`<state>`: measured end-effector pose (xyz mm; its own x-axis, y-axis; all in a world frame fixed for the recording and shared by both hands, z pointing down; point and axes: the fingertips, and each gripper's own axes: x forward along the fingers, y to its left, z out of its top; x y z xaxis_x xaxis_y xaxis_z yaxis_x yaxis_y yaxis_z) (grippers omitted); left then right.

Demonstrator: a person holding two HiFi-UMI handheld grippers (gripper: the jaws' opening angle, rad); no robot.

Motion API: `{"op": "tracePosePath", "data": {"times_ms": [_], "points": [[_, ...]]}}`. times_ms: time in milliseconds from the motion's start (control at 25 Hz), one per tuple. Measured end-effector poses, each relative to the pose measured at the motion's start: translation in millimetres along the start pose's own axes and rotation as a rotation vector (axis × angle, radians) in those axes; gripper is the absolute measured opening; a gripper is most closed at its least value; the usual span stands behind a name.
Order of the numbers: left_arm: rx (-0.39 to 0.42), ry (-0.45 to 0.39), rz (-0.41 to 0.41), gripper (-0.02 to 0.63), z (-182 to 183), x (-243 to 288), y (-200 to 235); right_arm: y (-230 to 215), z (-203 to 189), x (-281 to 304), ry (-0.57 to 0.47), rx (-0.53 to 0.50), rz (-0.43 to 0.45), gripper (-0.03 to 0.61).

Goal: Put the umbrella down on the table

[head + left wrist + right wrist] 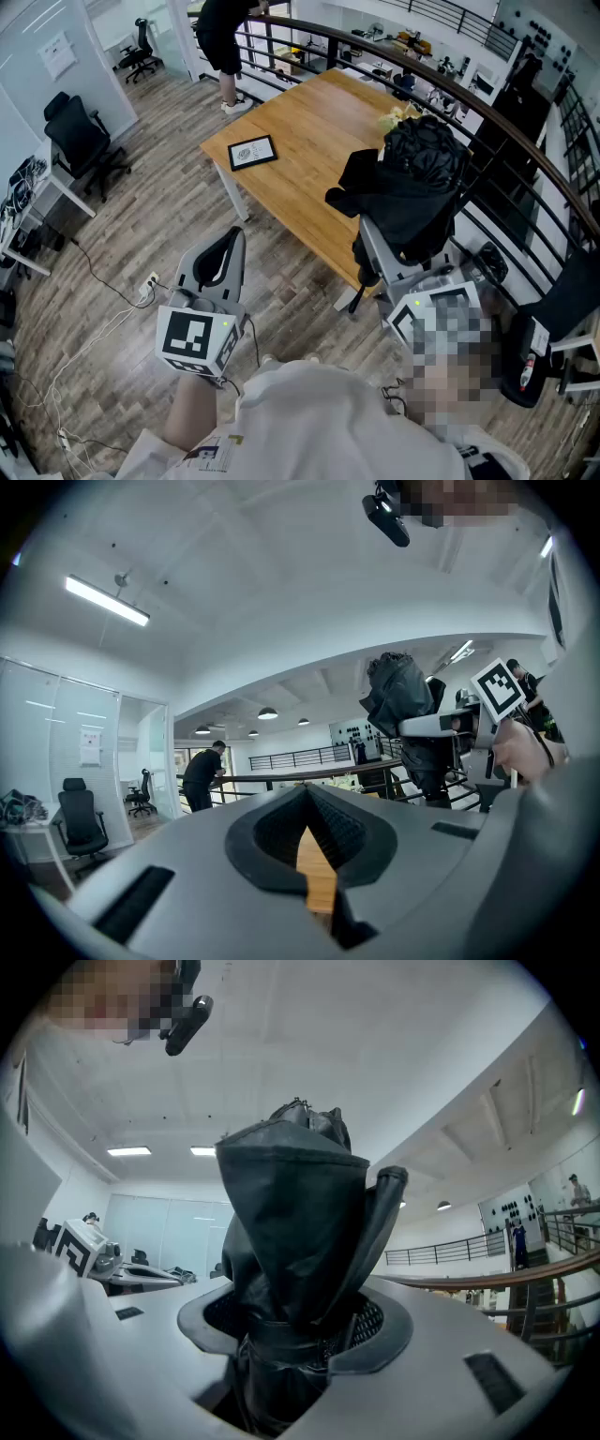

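The black folded umbrella (412, 178) stands upright in my right gripper (380, 246), just off the near right corner of the wooden table (309, 141). In the right gripper view the umbrella (291, 1232) rises between the pads, and the right gripper (295, 1335) is shut on its lower part. My left gripper (220, 258) is held over the floor in front of the table, with its tips together and nothing in it. The left gripper view looks past the left gripper (305, 794) at the umbrella (403, 705) on the right.
A black-framed sheet (251, 152) lies at the table's left end and a yellow item (398, 114) at its far side. A dark railing (450, 84) runs behind the table, where a person (220, 37) stands. An office chair (84, 141) and floor cables (103, 328) are on the left.
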<state>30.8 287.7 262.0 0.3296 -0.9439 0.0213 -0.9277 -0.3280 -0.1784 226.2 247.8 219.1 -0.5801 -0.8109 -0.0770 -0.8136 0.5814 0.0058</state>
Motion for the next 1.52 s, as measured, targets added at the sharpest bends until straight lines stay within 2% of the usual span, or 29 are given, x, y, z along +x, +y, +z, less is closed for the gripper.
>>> {"op": "tracePosePath", "data": {"times_ms": [240, 400, 720, 1000, 1200, 1520], "points": [[-0.009, 0.008, -0.009, 0.017, 3, 6, 8, -4, 2, 10, 0.011, 0.079, 0.010, 0.255], [-0.003, 0.015, -0.023, 0.017, 1, 13, -3, -11, -8, 9, 0.034, 0.069, 0.013, 0.255], [0.014, 0.051, 0.000, 0.017, 3, 24, -2, -27, -9, 4, 0.034, 0.087, -0.006, 0.255], [0.039, 0.030, -0.011, 0.017, 8, 32, -10, -46, -21, 7, 0.052, 0.135, -0.037, 0.255], [0.044, 0.028, -0.011, 0.017, -1, 40, -7, -47, -32, 12, 0.055, 0.129, -0.025, 0.255], [0.037, 0.045, -0.005, 0.017, -36, 59, 20, -37, -57, 51, 0.078, 0.100, 0.004, 0.255]]}}
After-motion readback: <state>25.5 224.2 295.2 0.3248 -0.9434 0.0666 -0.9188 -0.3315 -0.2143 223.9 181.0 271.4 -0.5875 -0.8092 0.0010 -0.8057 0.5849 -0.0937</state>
